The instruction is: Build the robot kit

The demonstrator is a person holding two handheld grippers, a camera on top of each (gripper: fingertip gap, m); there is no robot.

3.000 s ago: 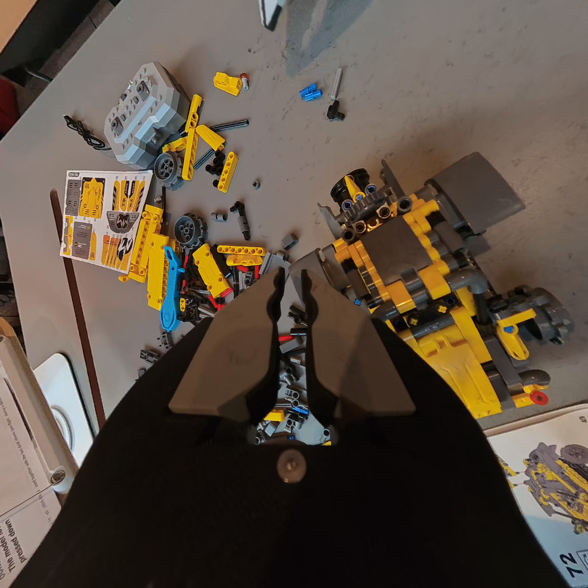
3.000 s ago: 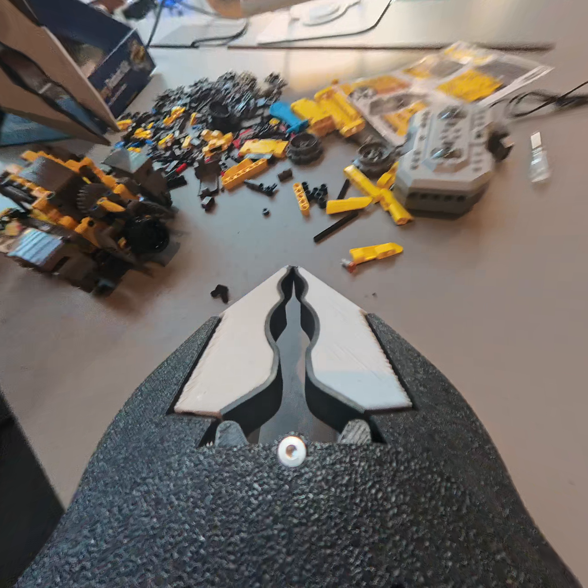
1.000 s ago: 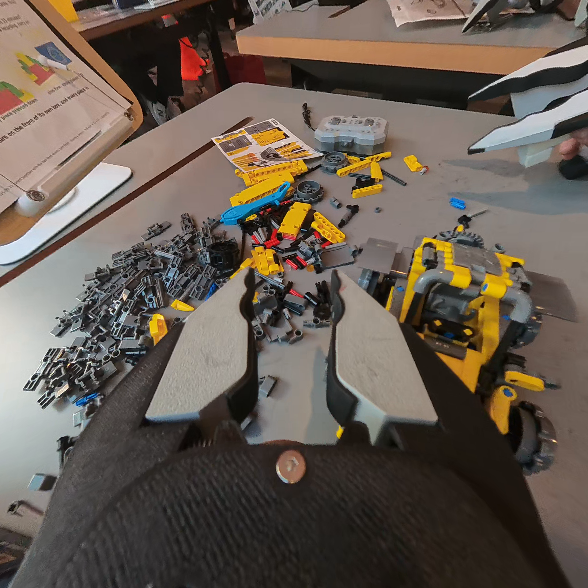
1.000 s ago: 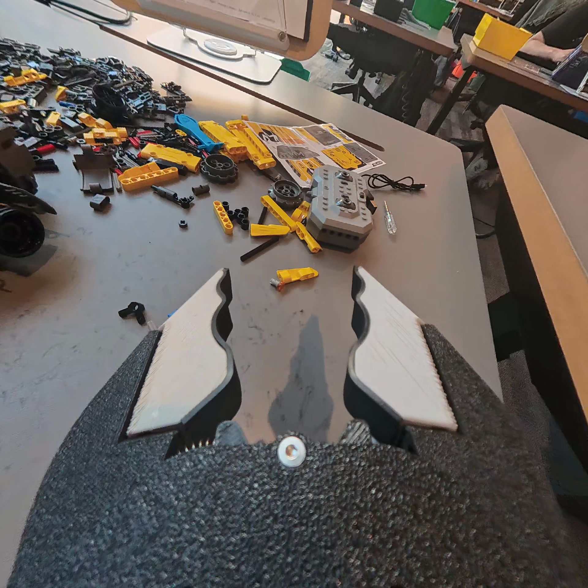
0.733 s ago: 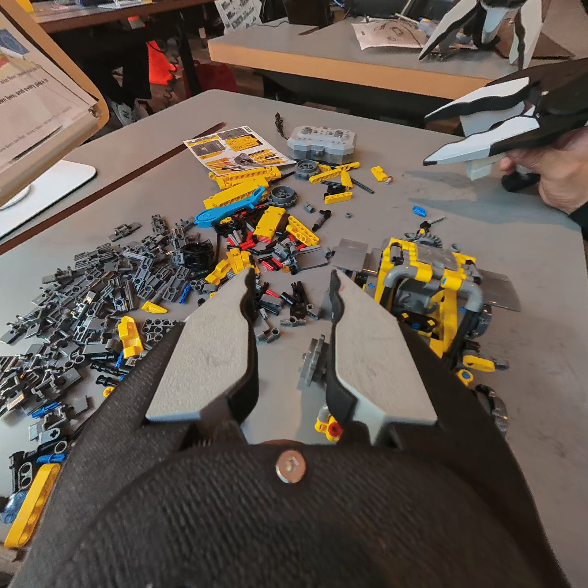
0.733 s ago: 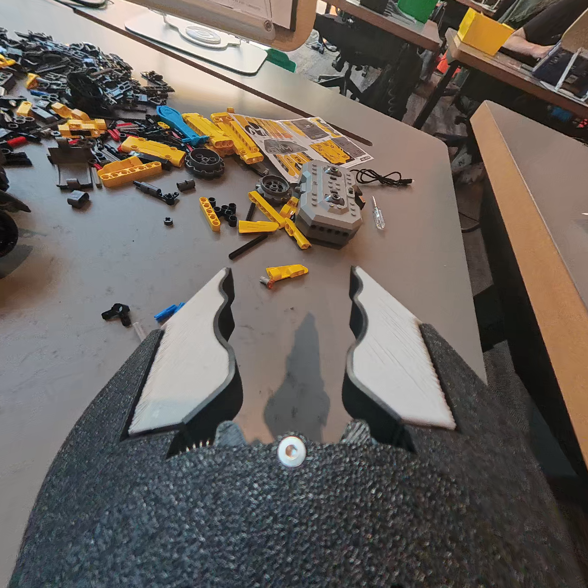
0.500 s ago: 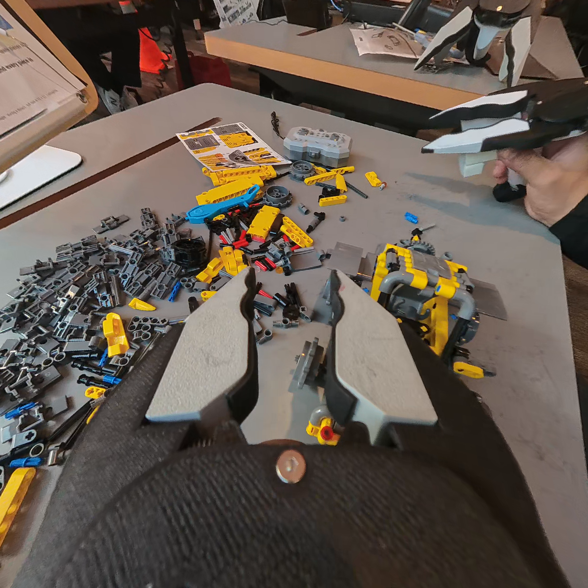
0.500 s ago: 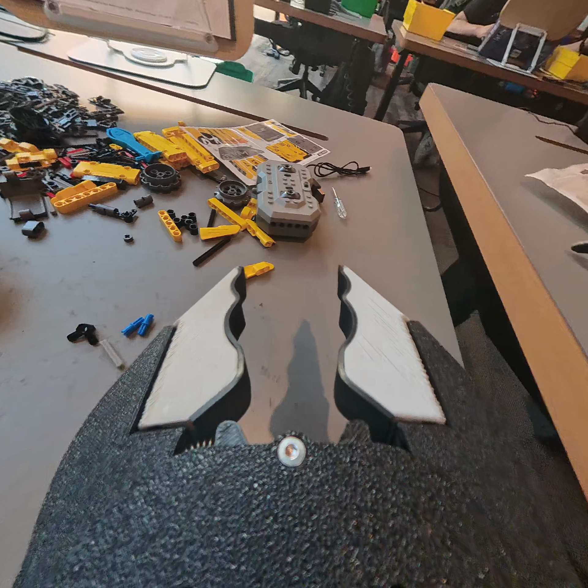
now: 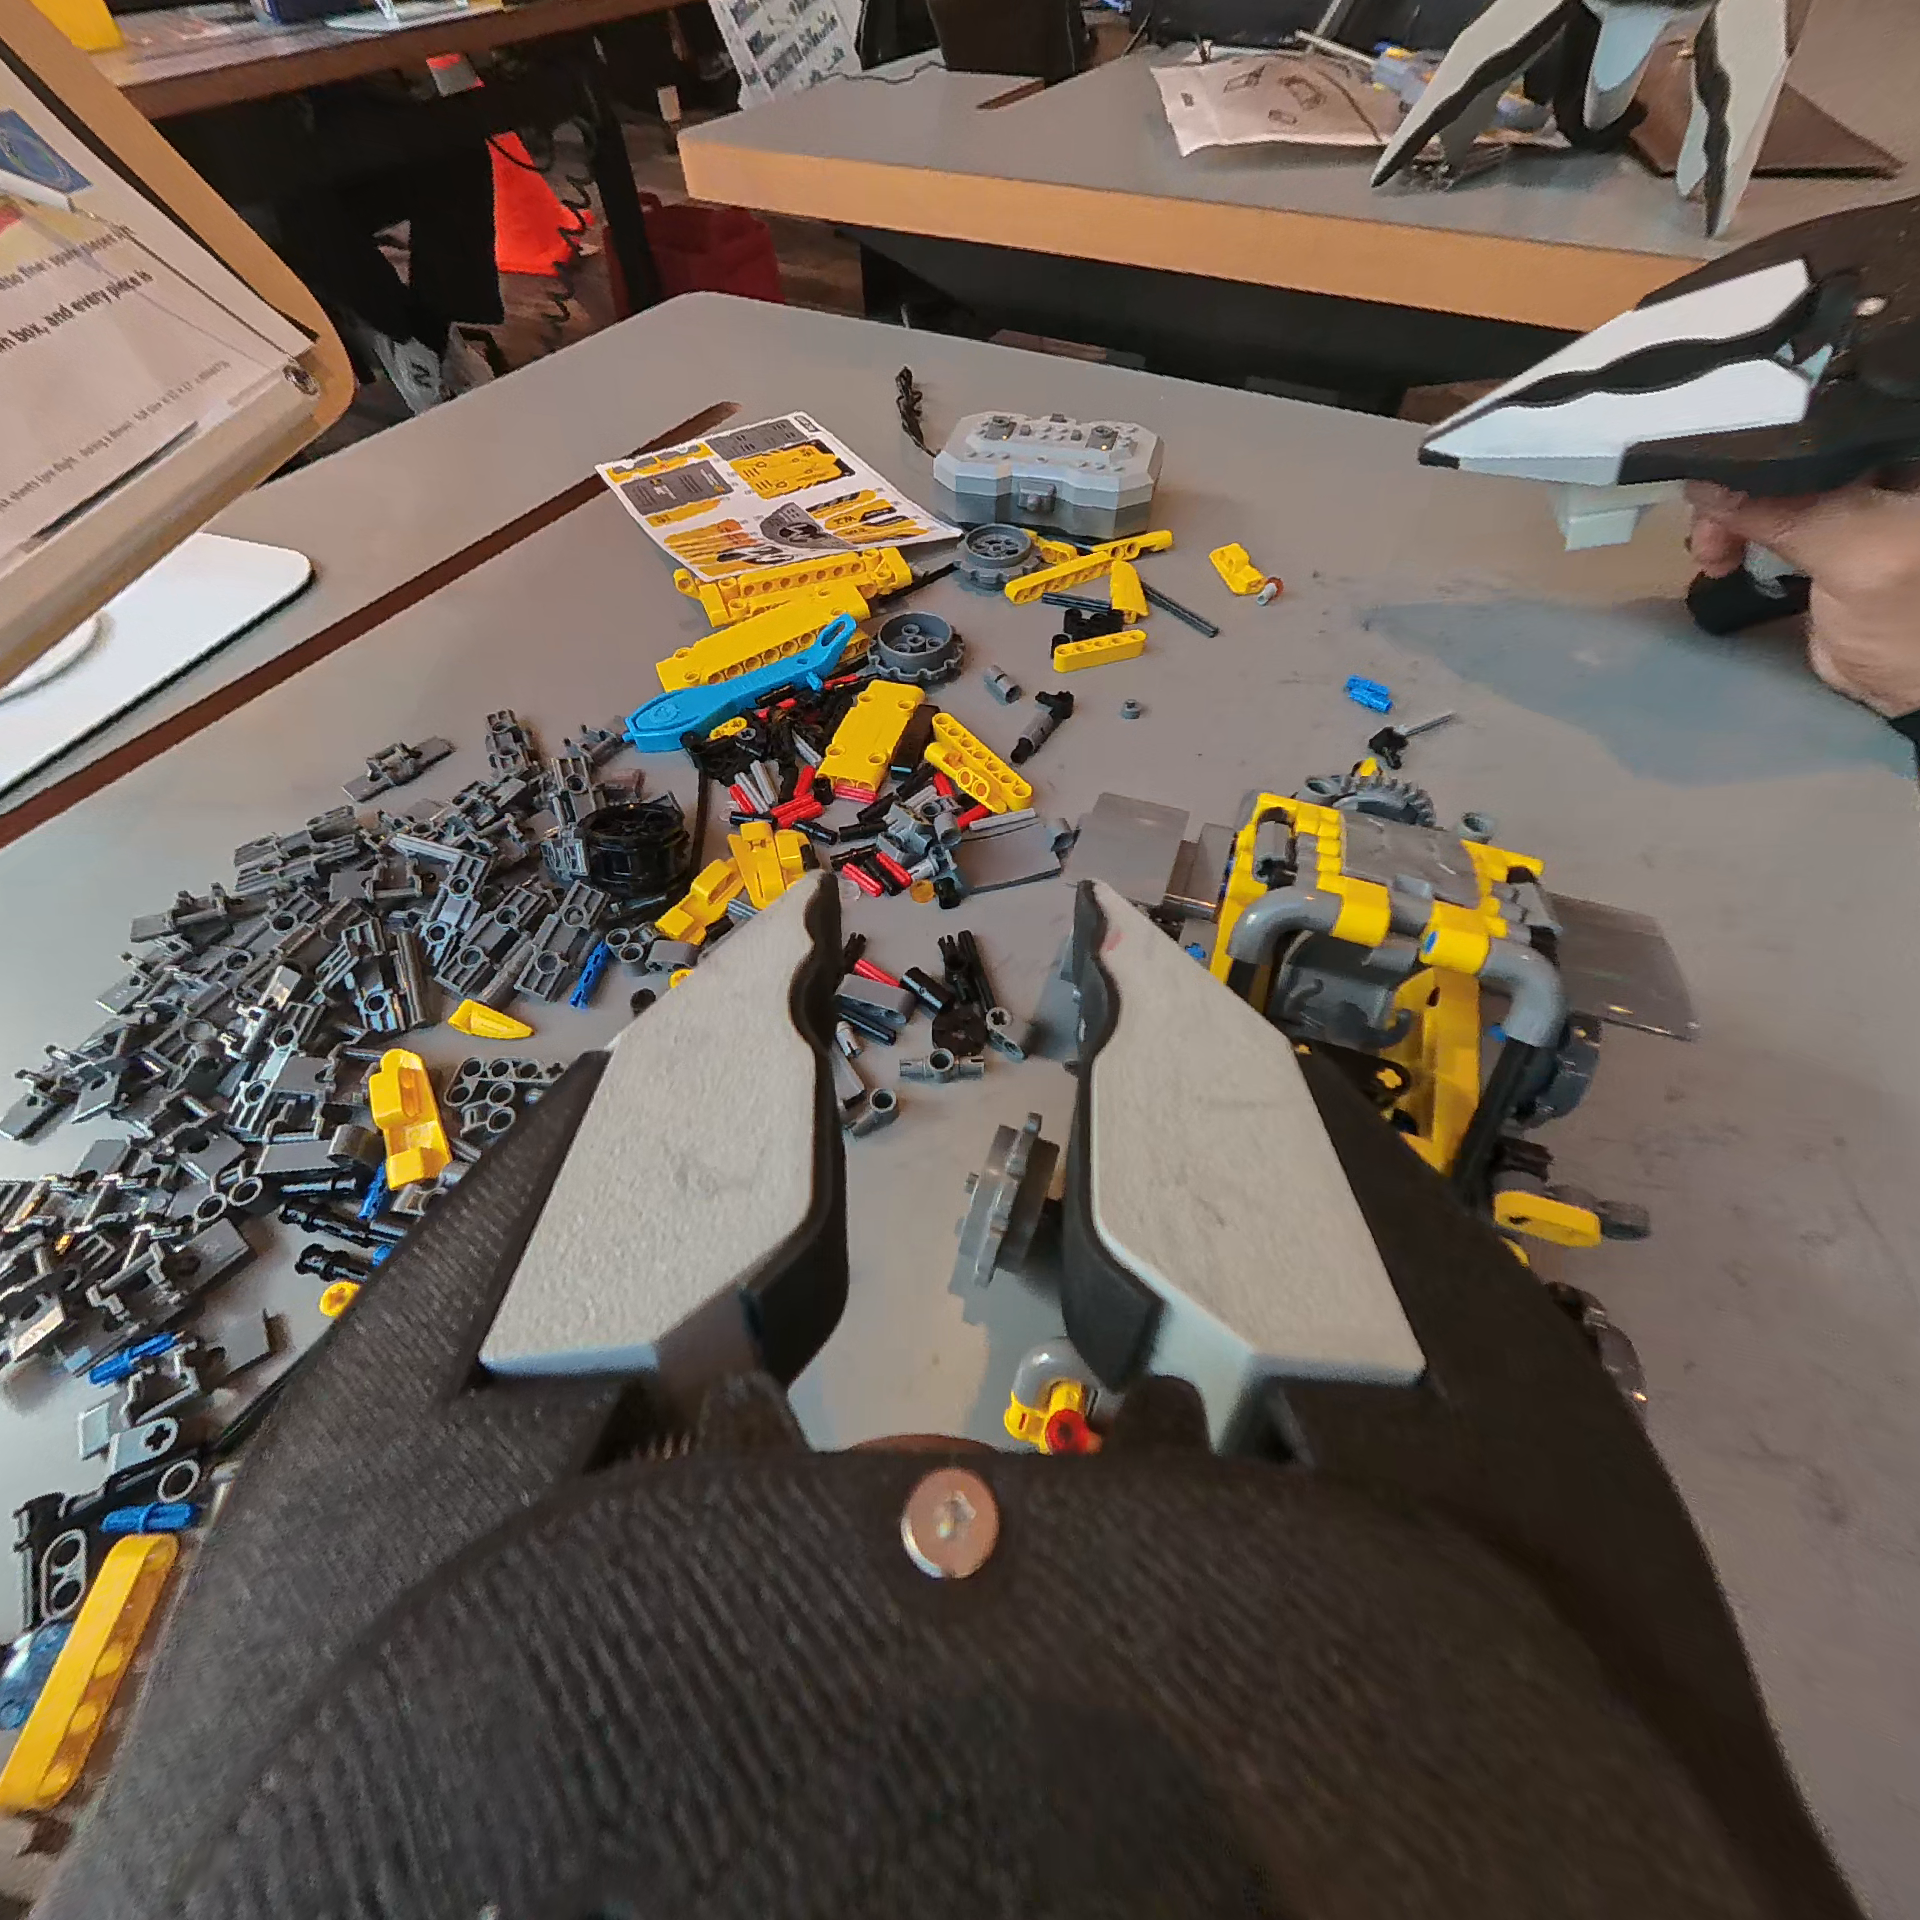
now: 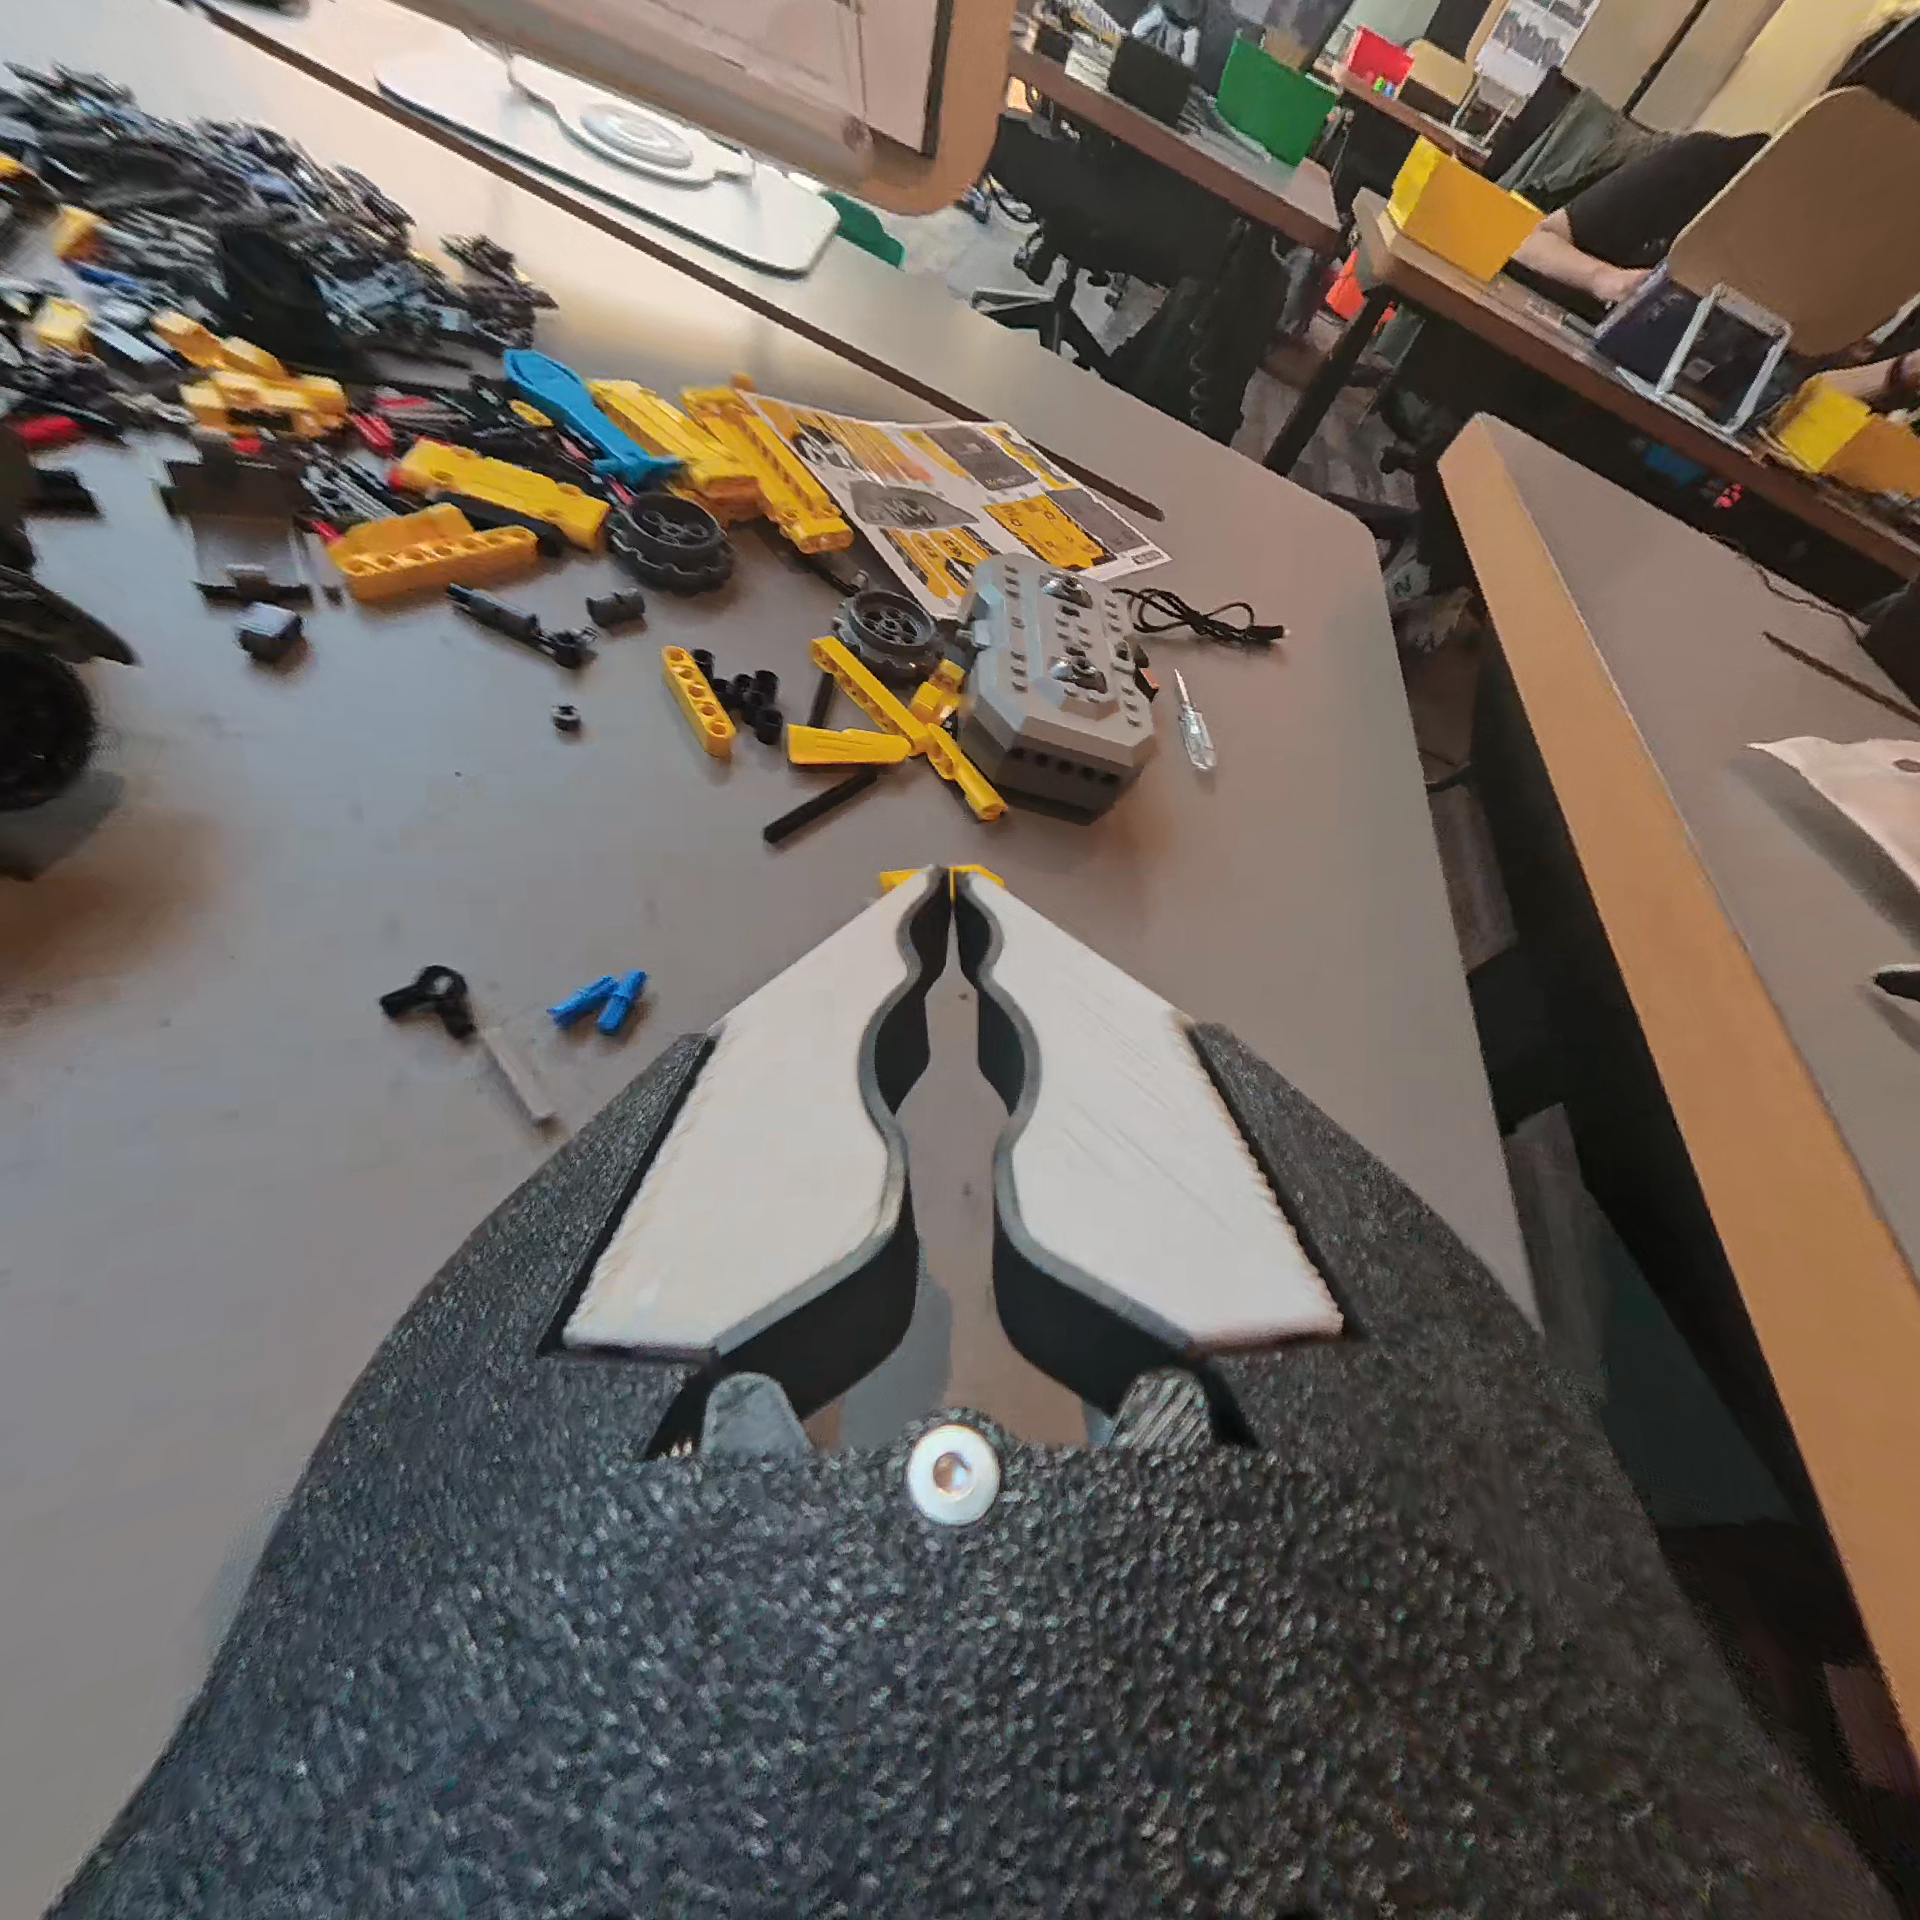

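- Left gripper (image 9: 945, 914): jaws released, hovering above loose grey and black pieces (image 9: 312, 997) on the counter (image 9: 1714, 1299), just beside the yellow vehicle model (image 9: 1382, 966).
- Right gripper (image 10: 951, 883): jaws clenched, empty, tips above a small yellow piece (image 10: 896, 879); grey battery box (image 10: 1055, 686) beyond.

I'm looking into a shared workroom or lab: rows of grey laminate tables with pale wood edges (image 10: 1683, 935), black office chairs (image 10: 1081, 281), yellow plastic bins (image 10: 1460, 223), and a person seated at a far table (image 10: 1631, 223).
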